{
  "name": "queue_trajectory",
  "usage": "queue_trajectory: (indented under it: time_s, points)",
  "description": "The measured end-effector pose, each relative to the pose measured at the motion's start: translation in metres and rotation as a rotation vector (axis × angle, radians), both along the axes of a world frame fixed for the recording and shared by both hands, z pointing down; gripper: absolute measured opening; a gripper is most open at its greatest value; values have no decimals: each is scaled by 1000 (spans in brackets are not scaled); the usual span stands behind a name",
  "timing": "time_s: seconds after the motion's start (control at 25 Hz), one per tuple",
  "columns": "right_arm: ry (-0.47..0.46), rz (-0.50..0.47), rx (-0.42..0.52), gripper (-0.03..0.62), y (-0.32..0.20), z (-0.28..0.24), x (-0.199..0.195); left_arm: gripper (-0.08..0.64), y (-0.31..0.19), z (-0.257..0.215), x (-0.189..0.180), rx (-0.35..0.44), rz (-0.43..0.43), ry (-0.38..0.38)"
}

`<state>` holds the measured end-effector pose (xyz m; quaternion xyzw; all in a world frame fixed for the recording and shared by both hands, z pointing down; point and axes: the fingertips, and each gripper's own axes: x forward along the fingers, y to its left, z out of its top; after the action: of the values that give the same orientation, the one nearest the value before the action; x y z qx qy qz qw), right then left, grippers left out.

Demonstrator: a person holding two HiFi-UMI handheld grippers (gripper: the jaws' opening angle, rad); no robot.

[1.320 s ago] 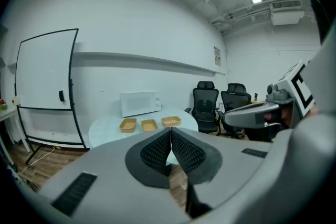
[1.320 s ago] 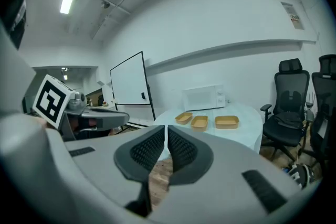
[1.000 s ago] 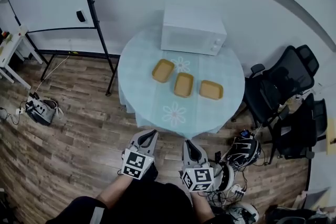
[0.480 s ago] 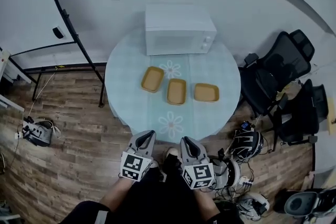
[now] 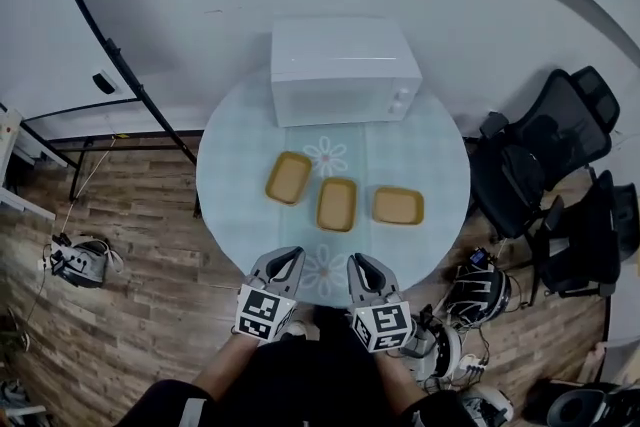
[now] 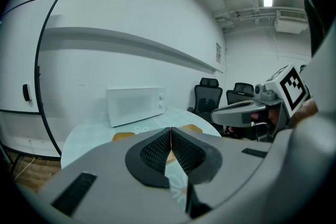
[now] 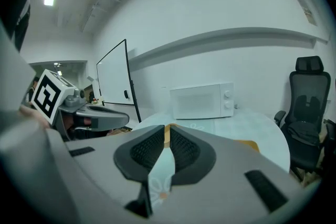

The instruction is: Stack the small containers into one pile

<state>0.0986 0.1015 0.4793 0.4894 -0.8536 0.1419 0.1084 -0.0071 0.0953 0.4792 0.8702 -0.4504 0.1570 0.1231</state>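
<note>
Where the containers sit: three shallow tan containers lie in a loose row at the middle of the head view, the left container (image 5: 288, 177), the middle container (image 5: 336, 203) and the right container (image 5: 398, 205). They are near one another but apart, all open side up, and none is stacked.
Likely handling: they look thin-walled, light and fairly stiff, probably a little slippery on cloth. A pinch may flex the wall, so a gentle grip seems wise.
Where to take hold: one long rim wall, a jaw inside and a jaw outside, then lift level and lower into its neighbour. The middle container looks the natural base.
Worktop: the round worktop (image 5: 230, 185) has a pale blue cover with a flower print (image 5: 328, 156), and the containers rest on its lower half.
Left hand-held gripper: the left hand-held gripper (image 5: 290, 255) sits at lower centre over the near edge of the worktop, short of the containers. Its jaws are closed together with nothing between them.
Right hand-held gripper: the right hand-held gripper (image 5: 358, 261) is just beside it, also pinched closed and empty.
Surroundings: a white microwave (image 5: 343, 68) stands above the row, black chairs (image 5: 545, 155) are at the right, and a whiteboard (image 5: 40, 35) is at the upper left.
Writing: no brand or label is readable on the containers or the microwave. Each hand-held gripper carries black-and-white square markers. A small wall notice (image 6: 217, 52) is too small to read.
</note>
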Motion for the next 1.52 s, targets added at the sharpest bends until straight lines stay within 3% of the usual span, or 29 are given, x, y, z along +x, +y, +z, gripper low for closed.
queue_trajectory:
  time_s: [0.4, 0.88, 1.2, 1.52]
  points:
    - [23, -142, -20, 29, -99, 6, 14, 14, -78, 0, 6, -17, -89, -28]
    - [61, -243, -79, 84, -144, 30, 4, 14, -119, 9, 11, -35, -105, -23]
    - [161, -333, -104, 109, -163, 45, -7, 14, -133, 19, 8, -55, -95, -10]
    - [345, -477, -139, 123, -186, 73, -15, 14, -142, 32, -2, -83, -118, 7]
